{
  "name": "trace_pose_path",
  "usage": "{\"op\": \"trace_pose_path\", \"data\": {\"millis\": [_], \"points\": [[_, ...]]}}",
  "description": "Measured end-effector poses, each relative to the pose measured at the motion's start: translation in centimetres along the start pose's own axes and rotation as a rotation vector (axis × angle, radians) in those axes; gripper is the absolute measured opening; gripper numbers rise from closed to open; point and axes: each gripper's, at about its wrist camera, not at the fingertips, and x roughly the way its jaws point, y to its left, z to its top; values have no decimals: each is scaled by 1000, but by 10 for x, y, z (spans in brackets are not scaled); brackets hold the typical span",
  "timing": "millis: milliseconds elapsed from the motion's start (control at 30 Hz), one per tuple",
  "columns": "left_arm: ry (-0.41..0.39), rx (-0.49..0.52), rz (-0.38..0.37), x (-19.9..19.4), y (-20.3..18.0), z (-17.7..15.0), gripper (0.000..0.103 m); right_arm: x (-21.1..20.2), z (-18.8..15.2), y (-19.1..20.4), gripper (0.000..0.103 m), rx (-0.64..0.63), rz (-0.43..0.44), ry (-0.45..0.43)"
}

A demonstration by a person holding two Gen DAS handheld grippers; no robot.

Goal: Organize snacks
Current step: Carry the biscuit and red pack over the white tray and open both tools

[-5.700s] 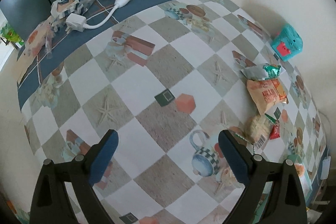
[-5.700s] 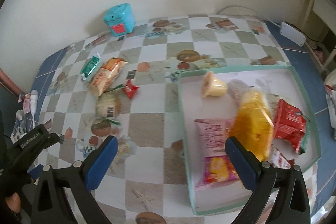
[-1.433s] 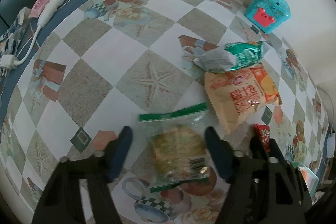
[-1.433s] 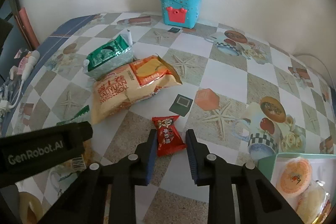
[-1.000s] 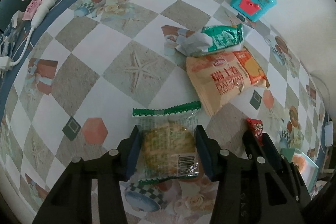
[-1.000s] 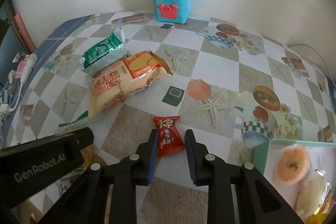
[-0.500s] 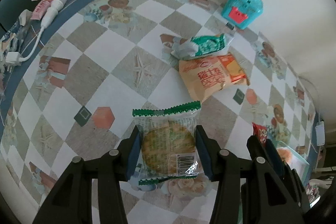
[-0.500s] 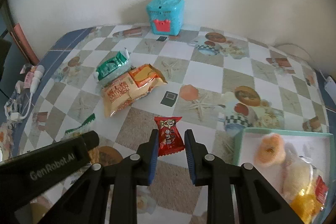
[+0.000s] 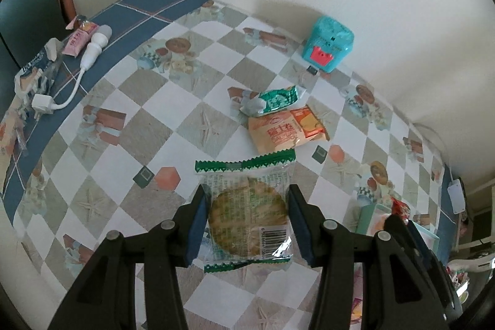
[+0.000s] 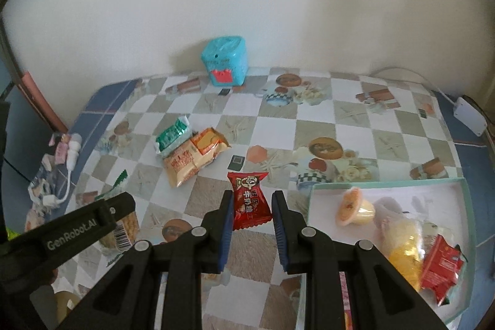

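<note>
The table (image 10: 386,125), under a checked printed cloth, carries everything; places below are given relative to the teal tray (image 10: 386,183). The tray sits at the table's near right corner and holds a small jelly cup (image 10: 352,207), a yellow packet (image 10: 405,243), a red packet (image 10: 441,265) and a pale wrapped item too blurred to name.

Well left of the tray lie an orange bag (image 9: 286,130) and, touching its far edge, a green packet (image 9: 273,102); both remain to be collected. A teal box (image 10: 225,65) stands far beyond the tray, against the wall.

Your left gripper (image 9: 247,221) has its fingers closed on the clear-wrapped round cracker (image 9: 247,212), held above the table, left of the tray. Your right gripper (image 10: 250,214) has its fingers clamped on the small red candy packet (image 10: 250,200), held just left of the tray's near corner.

Risks, as a judgement: the cracker is brittle, so a tighter squeeze may crack it. The candy wrapper is slick and held at its lower half only; a quick swing may slip it free. Both grippers converge on one tray, so they may collide above it.
</note>
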Motion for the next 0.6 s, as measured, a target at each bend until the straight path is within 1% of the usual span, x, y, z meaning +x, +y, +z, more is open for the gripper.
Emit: {"op": "trace_pose_path", "data": {"millis": [267,400,500,600], "points": [[-31,20,0,-11,-14,0,52,-22,8,-32,26,82,-14,-33],[-33,67,10,-9,-39,-7,52,-26,10,-59,26,155,-40,-35],[-23,117,-18,-7,-63,-16,52,-29,9,-82,26,209,-59,-36],[2,153,-44,-4,-82,-25,52,-35,8,-105,26,259,-115,-37]]}}
